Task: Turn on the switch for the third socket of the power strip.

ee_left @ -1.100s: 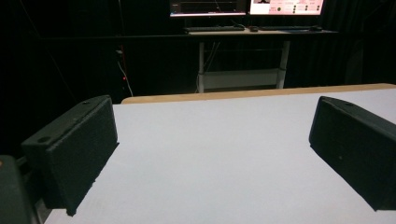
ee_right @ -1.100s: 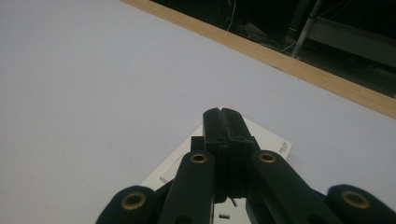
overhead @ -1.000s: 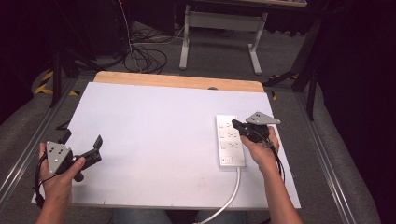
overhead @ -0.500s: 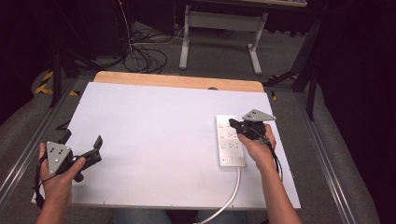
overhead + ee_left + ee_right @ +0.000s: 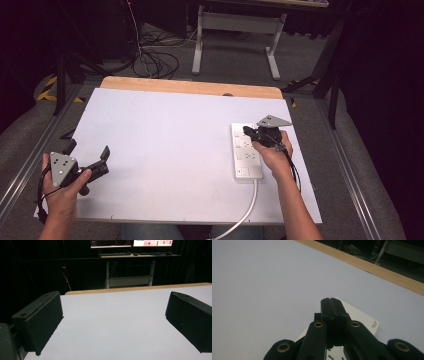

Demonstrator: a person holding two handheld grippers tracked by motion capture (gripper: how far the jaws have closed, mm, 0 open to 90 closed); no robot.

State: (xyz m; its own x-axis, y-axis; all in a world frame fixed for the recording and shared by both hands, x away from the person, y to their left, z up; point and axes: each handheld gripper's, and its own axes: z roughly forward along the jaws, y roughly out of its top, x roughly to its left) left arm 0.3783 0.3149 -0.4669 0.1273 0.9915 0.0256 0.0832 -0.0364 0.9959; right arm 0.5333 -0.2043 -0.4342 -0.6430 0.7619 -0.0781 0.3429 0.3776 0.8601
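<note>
A white power strip (image 5: 243,155) lies flat near the table's right edge, and its white cable (image 5: 250,200) runs off the near edge. My right gripper (image 5: 248,131) hovers over the strip's far end with its jaws pressed together. In the right gripper view the shut gripper (image 5: 330,300) points past the far corner of the power strip (image 5: 362,317). A small black block (image 5: 317,315) sits against the jaws' left side; I cannot tell what it is. My left gripper (image 5: 104,161) rests open at the near left of the table. In the left gripper view the left gripper (image 5: 112,322) has nothing between its jaws.
The white table top (image 5: 165,145) has a wooden strip (image 5: 190,87) along its far edge. Behind it are a desk frame (image 5: 235,30) and loose cables (image 5: 150,55) on the floor. Metal rails (image 5: 350,175) run along both sides of the table.
My right gripper has shifted slightly toward the far end of the power strip, still shut. The left gripper has stayed in place, open.
</note>
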